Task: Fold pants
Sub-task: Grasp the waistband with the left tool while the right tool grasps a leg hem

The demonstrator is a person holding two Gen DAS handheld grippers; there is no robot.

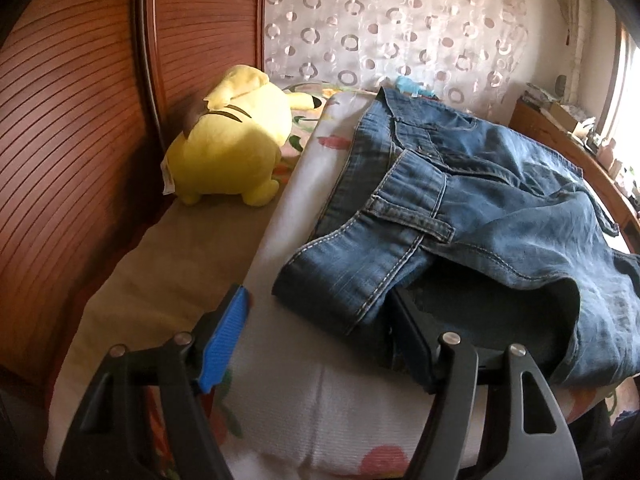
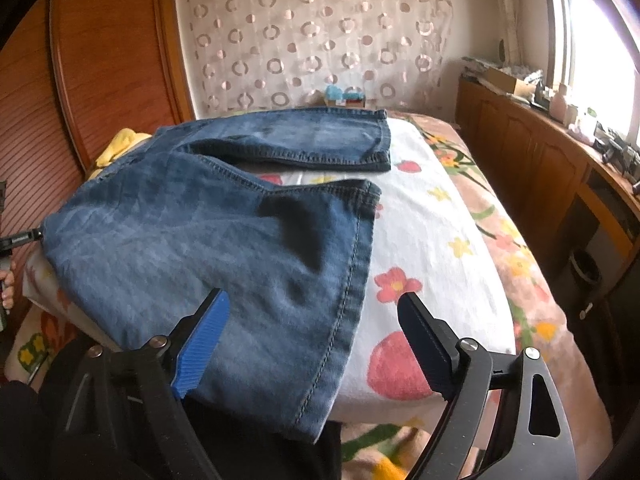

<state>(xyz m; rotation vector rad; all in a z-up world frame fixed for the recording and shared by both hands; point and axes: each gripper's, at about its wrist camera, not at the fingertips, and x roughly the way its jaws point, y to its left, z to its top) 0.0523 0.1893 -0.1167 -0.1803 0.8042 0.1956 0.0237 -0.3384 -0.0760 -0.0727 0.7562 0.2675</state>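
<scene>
Blue denim pants (image 1: pixel 460 200) lie spread on a white flowered towel (image 1: pixel 304 400) on the bed. In the left wrist view the waistband end is nearest. My left gripper (image 1: pixel 320 320) is open; its right finger (image 1: pixel 412 332) is tucked under the denim edge, its blue left pad (image 1: pixel 226 340) lies on the towel. In the right wrist view the pants (image 2: pixel 192 248) show two short legs, the near one hanging over the bed edge. My right gripper (image 2: pixel 316 336) is open, its jaws standing either side of the near leg's hem without touching.
A yellow plush toy (image 1: pixel 236 148) sits at the bed's left by the wooden wardrobe (image 1: pixel 68 120). A patterned curtain (image 2: pixel 320 40) hangs behind. A wooden cabinet (image 2: pixel 540 168) with clutter runs along the right under the window. A small box (image 2: pixel 346 98) sits at the bed's far end.
</scene>
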